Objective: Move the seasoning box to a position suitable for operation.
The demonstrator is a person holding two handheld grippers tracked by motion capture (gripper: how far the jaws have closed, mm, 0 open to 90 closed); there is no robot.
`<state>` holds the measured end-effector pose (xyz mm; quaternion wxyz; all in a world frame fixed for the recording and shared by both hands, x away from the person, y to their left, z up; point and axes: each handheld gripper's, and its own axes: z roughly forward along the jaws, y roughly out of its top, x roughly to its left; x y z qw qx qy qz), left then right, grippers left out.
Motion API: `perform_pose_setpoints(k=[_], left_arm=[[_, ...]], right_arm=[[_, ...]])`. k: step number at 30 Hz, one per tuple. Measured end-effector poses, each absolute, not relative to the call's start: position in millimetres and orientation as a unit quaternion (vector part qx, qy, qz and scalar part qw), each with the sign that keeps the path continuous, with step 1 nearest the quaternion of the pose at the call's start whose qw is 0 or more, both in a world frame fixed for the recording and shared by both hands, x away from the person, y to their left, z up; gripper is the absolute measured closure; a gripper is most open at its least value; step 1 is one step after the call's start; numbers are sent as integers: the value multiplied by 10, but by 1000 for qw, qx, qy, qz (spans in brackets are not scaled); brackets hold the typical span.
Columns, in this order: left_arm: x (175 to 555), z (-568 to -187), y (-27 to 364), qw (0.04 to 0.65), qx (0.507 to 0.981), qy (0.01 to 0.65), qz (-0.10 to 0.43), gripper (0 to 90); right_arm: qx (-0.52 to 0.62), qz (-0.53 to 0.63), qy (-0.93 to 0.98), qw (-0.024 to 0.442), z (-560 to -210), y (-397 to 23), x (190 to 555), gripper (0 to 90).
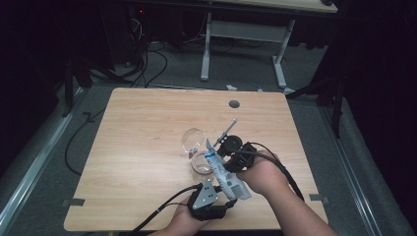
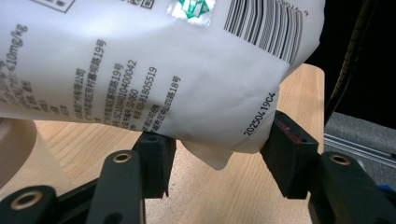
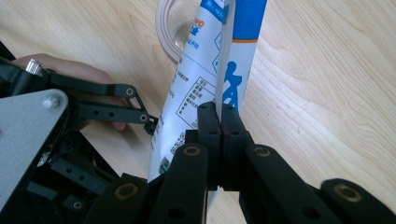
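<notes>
White pouch [image 1: 227,175] beside the glass bowl [image 1: 202,162]: right gripper [image 3: 220,114] pinches its seam tight; left gripper [image 2: 218,149] brackets its bottom corner, half-open.

White plastic pouch [image 1: 225,174] with blue panel, black print and barcode; held off the surface, tilted, upper end over a clear glass cup [image 1: 201,162]. Flat side seam pinched edge-on near the middle; lower corner hung free, slightly crumpled.

Black two-jaw tool [image 3: 219,121], brass-ringed screws, grey three-cornered plate, black cable
</notes>
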<state>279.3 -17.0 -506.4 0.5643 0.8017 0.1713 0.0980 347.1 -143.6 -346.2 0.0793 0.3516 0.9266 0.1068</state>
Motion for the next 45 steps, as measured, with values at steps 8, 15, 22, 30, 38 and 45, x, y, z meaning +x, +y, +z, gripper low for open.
perform_pose_setpoints(k=[8, 15, 22, 30, 38, 45], left_arm=[[2807, -5068, -147, 563, 799, 183, 99, 521], [2820, -5055, -133, 563, 797, 192, 99, 524], [2826, -5021, -98, 568, 793, 193, 102, 515], [2826, -5037, -107, 565, 799, 181, 100, 496], [2806, -5033, -117, 567, 799, 172, 102, 488], [2781, -5015, -136, 567, 801, 162, 101, 484]], right_arm=[[354, 111, 925, 87, -3499, -1380, 3471, 892], [349, 102, 926, 99, -3490, -1317, 3492, 897], [349, 107, 926, 95, -3448, -1281, 3526, 899], [348, 100, 927, 95, -3490, -1262, 3556, 900], [347, 97, 928, 97, -3491, -1259, 3552, 900], [347, 97, 928, 97, -3491, -1265, 3540, 900]])
